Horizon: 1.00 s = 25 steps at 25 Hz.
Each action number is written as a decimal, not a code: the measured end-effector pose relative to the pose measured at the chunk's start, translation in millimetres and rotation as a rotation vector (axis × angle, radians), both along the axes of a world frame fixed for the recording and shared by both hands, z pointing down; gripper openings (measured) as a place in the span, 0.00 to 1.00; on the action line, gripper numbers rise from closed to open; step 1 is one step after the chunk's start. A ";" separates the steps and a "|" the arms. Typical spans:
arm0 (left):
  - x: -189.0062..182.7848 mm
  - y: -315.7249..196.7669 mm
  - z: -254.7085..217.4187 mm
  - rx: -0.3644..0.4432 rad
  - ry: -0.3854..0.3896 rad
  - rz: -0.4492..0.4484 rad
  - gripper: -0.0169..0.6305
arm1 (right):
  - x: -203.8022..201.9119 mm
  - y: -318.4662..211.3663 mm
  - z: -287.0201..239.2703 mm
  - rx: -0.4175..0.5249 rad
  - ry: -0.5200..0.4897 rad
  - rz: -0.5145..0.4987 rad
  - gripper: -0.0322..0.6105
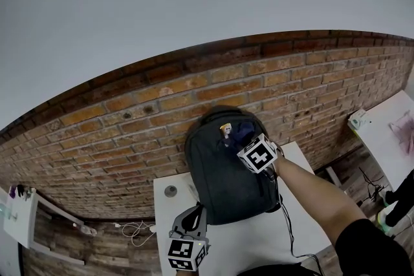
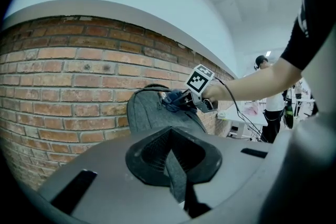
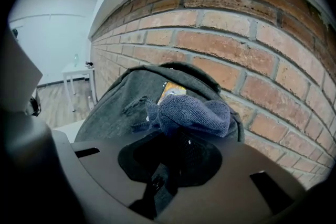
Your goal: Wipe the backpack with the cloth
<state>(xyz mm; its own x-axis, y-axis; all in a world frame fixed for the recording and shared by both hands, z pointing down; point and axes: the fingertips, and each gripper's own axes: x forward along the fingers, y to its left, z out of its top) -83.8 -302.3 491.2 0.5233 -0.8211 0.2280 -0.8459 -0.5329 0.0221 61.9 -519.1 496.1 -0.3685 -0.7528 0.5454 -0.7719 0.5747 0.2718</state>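
The dark grey fabric backpack [image 1: 223, 178] stood upright at the far edge of the white table [image 1: 259, 249], its back against the red brick wall [image 1: 129, 119]. High on its front, just below the top handle and beside a small yellow tag [image 1: 225, 129], lay the bunched blue-grey microfibre cloth [image 3: 194, 113]. The right gripper [image 3: 176, 136] had its jaws closed on the near end of that cloth and held the wad against the bag's upper panel. The left gripper [image 1: 192, 222] hung by the bag's lower left corner, near the table's front edge. Its jaws were together with nothing between them, and we could not tell whether it touched the bag.

We judged the wiping to be under way at the top of the bag. No mark or damp trace showed which parts had been covered, so we could not say how much was done. The long front panel below the cloth, and the sides, looked left to wipe.
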 end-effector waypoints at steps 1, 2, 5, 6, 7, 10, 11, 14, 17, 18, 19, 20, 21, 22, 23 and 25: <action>1.3 0.3 0.1 0.001 0.000 0.003 0.01 | -0.8 2.4 2.2 -0.010 0.003 -0.008 0.12; 2.7 0.6 0.0 0.001 0.000 0.005 0.01 | -1.0 5.3 4.5 -0.023 0.003 -0.013 0.12; 5.3 1.6 -0.9 0.006 -0.001 0.012 0.01 | -0.7 15.3 11.5 -0.062 -0.010 -0.020 0.12; 5.7 2.2 -1.0 0.006 -0.001 0.014 0.01 | -0.7 18.7 13.7 -0.069 -0.015 -0.022 0.12; 5.9 2.8 -1.0 0.006 -0.001 0.015 0.01 | -0.8 22.2 15.8 -0.074 -0.017 -0.024 0.12; 6.4 3.7 -1.8 0.008 0.000 0.016 0.01 | -1.2 32.3 21.5 -0.082 -0.014 -0.031 0.12; 6.7 4.1 -2.1 0.010 0.000 0.017 0.01 | -1.1 35.5 23.5 -0.084 -0.014 -0.033 0.12; 7.0 5.4 -3.1 0.013 0.001 0.019 0.01 | -0.3 44.6 28.8 -0.091 -0.030 -0.030 0.12; 6.8 6.6 -4.5 0.016 0.005 0.017 0.01 | 1.7 55.3 33.4 -0.100 -0.053 -0.024 0.12; 6.8 7.3 -4.5 0.017 0.006 0.017 0.01 | 2.5 60.0 35.4 -0.103 -0.059 -0.025 0.12; 6.6 8.0 -4.2 0.016 0.007 0.016 0.01 | 3.2 65.2 37.8 -0.105 -0.064 -0.026 0.12; 6.1 8.5 -3.6 0.015 0.007 0.016 0.01 | 3.7 70.6 40.6 -0.107 -0.070 -0.027 0.12; 5.4 8.7 -3.2 0.014 0.007 0.015 0.01 | 4.1 76.0 43.3 -0.108 -0.076 -0.029 0.12; 4.7 8.6 -2.9 0.013 0.006 0.015 0.01 | 4.8 81.2 45.8 -0.108 -0.080 -0.030 0.12; 4.2 8.3 -2.8 0.013 0.005 0.015 0.01 | 5.6 86.4 48.3 -0.109 -0.084 -0.031 0.12; 3.5 7.7 -3.2 0.014 0.006 0.014 0.01 | 6.9 97.0 53.5 -0.112 -0.092 -0.032 0.12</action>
